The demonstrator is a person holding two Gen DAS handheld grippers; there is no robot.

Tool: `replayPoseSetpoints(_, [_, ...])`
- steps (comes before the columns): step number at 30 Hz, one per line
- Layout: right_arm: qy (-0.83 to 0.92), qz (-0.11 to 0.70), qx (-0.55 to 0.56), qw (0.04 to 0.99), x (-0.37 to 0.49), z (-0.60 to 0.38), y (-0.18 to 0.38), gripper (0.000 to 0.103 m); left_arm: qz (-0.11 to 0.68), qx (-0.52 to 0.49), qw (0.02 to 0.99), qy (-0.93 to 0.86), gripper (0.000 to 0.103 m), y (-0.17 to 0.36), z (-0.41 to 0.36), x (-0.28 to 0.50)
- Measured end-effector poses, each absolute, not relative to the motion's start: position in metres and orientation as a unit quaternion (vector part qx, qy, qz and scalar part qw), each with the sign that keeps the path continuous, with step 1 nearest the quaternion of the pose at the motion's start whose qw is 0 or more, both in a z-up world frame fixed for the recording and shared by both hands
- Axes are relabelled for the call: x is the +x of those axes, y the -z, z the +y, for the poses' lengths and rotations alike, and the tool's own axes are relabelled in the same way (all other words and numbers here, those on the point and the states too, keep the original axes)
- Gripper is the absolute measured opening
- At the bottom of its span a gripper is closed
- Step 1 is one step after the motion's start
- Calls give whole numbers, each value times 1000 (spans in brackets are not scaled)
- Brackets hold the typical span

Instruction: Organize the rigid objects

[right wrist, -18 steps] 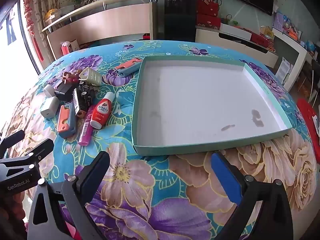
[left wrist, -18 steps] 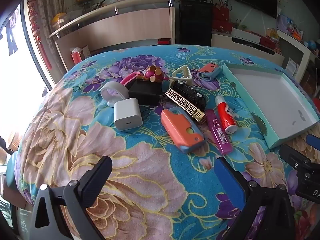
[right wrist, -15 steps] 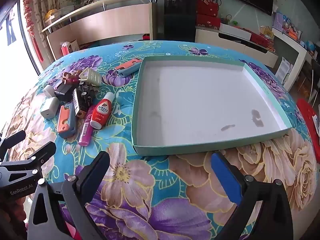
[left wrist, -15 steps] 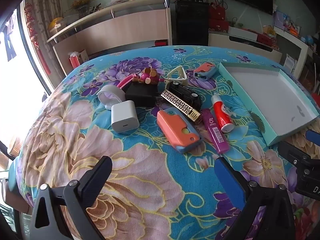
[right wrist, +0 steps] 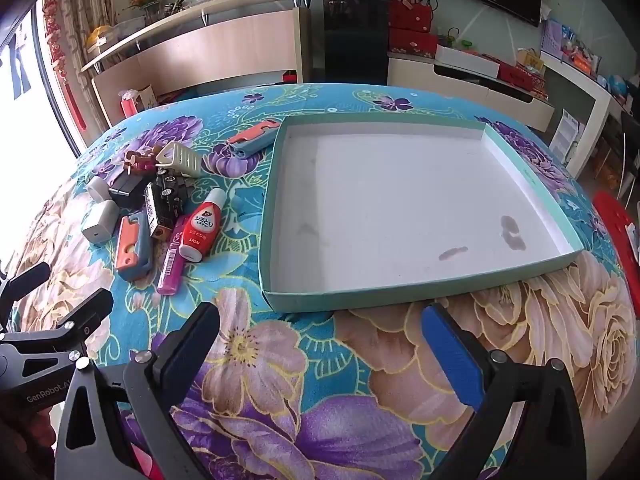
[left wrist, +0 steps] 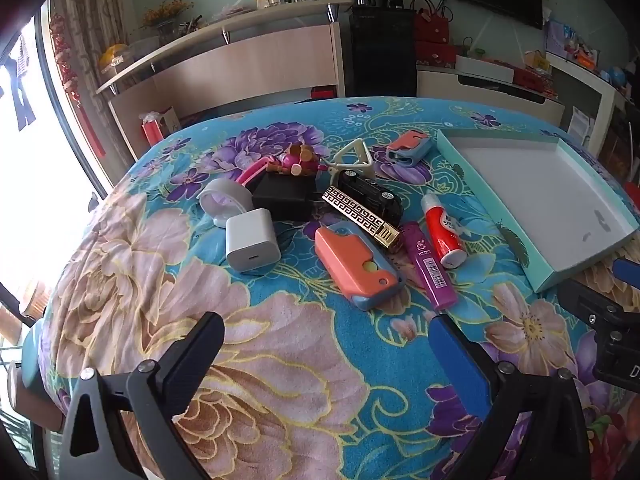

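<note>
Teal tray [right wrist: 420, 300] on floral cloth [right wrist: 320, 380], only stains inside

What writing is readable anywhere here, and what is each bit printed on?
"LION": on the red bottle, below Japanese characters I cannot make out.
"GenRobot.A", cut off: on the left gripper body at the right wrist view's edge.
"D", cut off: on the right gripper body in the left wrist view.
Barcode and small print on the purple marker: too small.
The gold patterned bar shows ornament only, no words.
</note>
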State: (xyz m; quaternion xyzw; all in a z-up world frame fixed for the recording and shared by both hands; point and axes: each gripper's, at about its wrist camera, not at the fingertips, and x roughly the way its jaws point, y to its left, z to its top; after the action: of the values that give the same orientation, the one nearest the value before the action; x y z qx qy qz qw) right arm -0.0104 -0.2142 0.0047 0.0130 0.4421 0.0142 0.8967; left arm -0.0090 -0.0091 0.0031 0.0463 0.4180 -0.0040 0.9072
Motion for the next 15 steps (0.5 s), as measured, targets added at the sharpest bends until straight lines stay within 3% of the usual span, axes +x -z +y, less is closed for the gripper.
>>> replayPoseSetpoints(15, [-13, 445, 14, 895, -10, -214, -4, 101, 424, 47, 904, -1, 103, -3, -14, -4])
